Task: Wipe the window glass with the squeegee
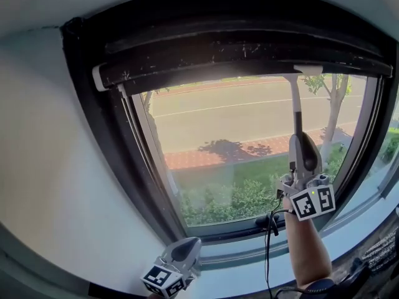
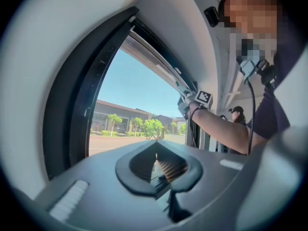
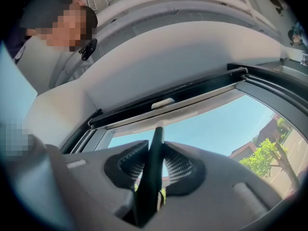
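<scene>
The squeegee's dark handle [image 1: 297,114] rises up the right part of the window glass [image 1: 237,142], with its pale blade [image 1: 308,70] against the top edge of the pane. My right gripper [image 1: 301,143] is shut on the handle, and in the right gripper view the handle [image 3: 155,153] runs up between the ribbed pads toward the blade [image 3: 163,103]. My left gripper [image 1: 187,249] hangs low by the sill, shut with nothing in it. In the left gripper view its pads [image 2: 159,165] meet in front of the glass [image 2: 130,105].
A black frame [image 1: 134,185] borders the pane, with a dark blind housing [image 1: 237,55] across the top. A grey sill [image 1: 249,254] runs below, and a black cable [image 1: 269,242] hangs from my right arm. White wall [image 1: 50,167] fills the left. Another person [image 2: 237,112] stands behind.
</scene>
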`<state>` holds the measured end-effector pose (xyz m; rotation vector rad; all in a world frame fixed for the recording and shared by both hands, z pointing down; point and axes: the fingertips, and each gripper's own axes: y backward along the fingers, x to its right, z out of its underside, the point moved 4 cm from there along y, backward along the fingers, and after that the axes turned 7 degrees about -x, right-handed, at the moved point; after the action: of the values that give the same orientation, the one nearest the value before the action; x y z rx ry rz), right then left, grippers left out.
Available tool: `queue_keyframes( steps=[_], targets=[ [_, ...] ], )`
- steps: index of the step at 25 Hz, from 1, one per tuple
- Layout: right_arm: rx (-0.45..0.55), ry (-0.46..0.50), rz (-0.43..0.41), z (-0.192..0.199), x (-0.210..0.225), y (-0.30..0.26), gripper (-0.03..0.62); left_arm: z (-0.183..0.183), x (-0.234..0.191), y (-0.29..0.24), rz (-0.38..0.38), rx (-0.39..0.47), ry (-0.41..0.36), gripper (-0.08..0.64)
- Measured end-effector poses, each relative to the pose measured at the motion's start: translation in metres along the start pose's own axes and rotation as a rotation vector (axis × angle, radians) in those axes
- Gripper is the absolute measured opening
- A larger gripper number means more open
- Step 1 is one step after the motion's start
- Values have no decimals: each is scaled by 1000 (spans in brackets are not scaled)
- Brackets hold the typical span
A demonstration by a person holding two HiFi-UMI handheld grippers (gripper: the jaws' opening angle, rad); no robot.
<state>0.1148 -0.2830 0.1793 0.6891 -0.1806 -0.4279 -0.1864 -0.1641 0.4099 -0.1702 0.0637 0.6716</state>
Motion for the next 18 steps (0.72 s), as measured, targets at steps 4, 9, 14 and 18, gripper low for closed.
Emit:
queue_keyframes(
  steps=[4,9,14,18],
  targets=[
    [-29,-15,10,8,-2,13,103,9,1,3,28,-24,-2,5],
    [-68,-28,12,23,-2,33,103,12,6,9,39,-26,-17,5],
    [-118,-35,28,41,-4,57,103,16,10,11,57,-28,-49,5],
    [-154,-48,34,52,-4,74,103,20,9,17,48,-28,-35,5]
  ],
)
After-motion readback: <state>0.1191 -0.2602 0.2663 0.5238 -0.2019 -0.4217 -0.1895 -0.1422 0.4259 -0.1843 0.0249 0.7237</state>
